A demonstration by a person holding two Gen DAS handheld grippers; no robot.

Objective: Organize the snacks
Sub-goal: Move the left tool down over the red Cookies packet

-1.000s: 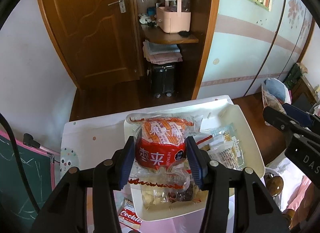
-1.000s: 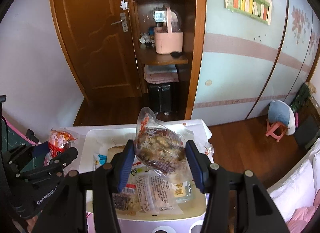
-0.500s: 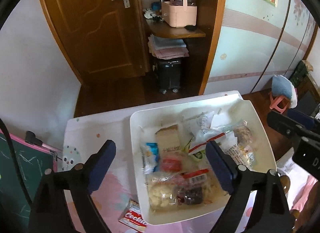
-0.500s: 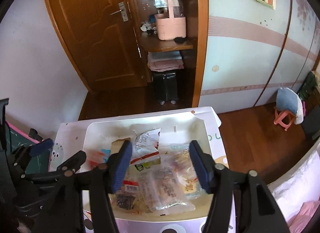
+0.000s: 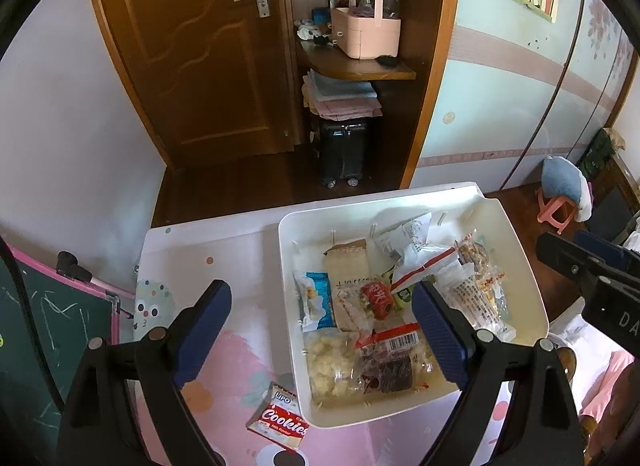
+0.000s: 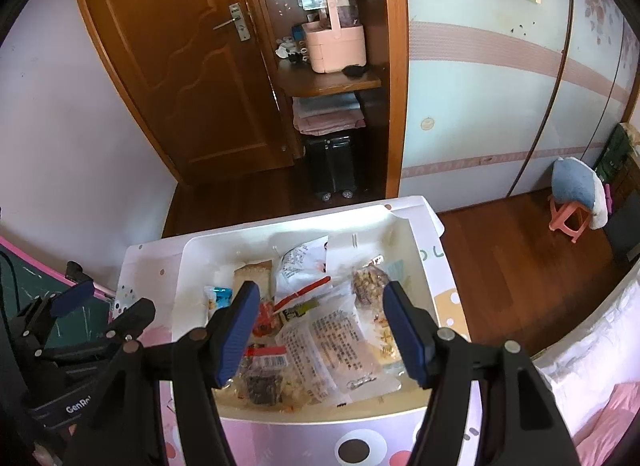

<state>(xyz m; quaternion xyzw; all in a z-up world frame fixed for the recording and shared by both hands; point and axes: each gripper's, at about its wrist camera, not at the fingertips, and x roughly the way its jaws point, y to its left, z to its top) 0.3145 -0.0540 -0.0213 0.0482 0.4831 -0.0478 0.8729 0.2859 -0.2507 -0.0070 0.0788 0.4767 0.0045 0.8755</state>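
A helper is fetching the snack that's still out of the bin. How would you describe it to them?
Find the white bin on the pink table. Just outside its near-left corner lies a small red-and-white Cookies packet, the only snack on the tabletop rather than in the bin.

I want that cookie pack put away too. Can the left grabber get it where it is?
Probably yes. The cookie pack lies flat on the table beside the white bin, with nothing on it, and the left gripper hangs open above.

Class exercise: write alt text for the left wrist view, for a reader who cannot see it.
Open left tongs hover empty above a white tray piled with wrapped snacks. A red cookie packet lies on the pink table just outside the tray's near left corner.
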